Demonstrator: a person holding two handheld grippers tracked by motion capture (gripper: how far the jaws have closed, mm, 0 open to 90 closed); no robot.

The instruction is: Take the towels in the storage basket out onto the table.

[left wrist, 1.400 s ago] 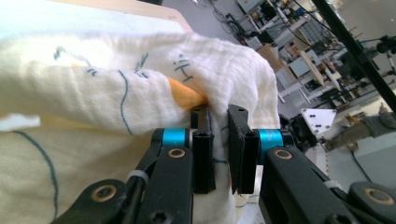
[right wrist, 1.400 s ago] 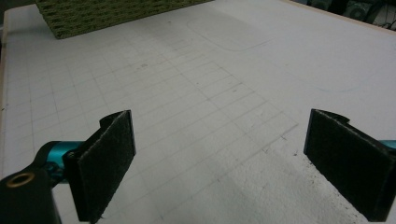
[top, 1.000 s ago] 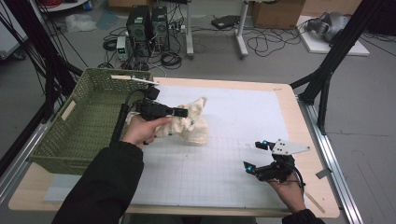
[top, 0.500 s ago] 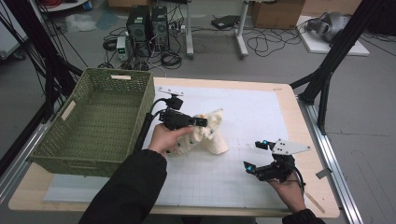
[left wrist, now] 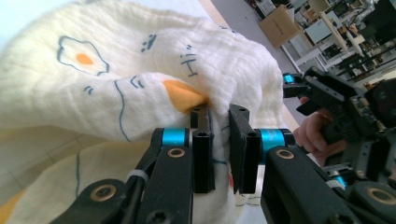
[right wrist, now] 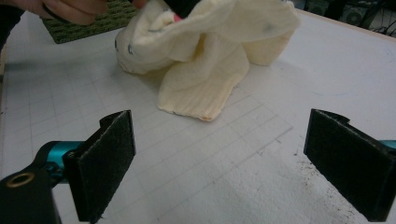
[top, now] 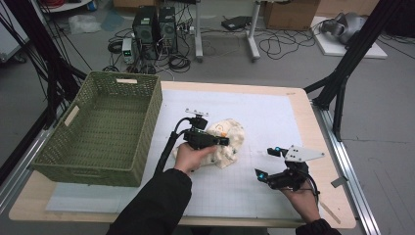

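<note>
Two hand-held grippers are over the desk: the left hand-held gripper has its jaws nearly together, pinching a fold of the cream printed cloth, which lies bunched on the white mat near the desk's middle, just right of the green basket. Well apart from it, the right hand-held gripper rests low with jaws spread wide and nothing between them.

Cloth fold between left hand-held gripper pads, perhaps pinched, hidden.
</note>
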